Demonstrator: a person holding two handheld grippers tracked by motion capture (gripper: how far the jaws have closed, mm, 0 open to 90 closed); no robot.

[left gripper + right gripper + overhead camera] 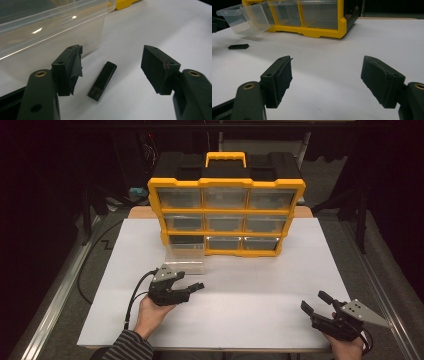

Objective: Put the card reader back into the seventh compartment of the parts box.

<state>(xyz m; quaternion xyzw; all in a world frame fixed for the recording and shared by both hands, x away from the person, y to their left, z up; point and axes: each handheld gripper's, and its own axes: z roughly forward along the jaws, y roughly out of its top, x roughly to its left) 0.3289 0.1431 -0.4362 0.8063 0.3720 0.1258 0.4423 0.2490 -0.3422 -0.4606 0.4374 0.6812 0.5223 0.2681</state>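
A small flat black stick lies on the white table, right between the spread jaws of my left gripper; the pads do not touch it. From the right gripper view the stick lies far left, below a clear plastic drawer. That drawer is pulled out of the bottom left slot of the yellow and black organizer and looks empty. The left gripper sits just in front of it, open. My right gripper rests open near the table's front right corner, its jaws holding nothing.
The organizer has three rows of clear drawers and a yellow handle on top, and stands at the back middle of the white table top. A black cable trails from the left gripper. Metal rails run along both sides of the table.
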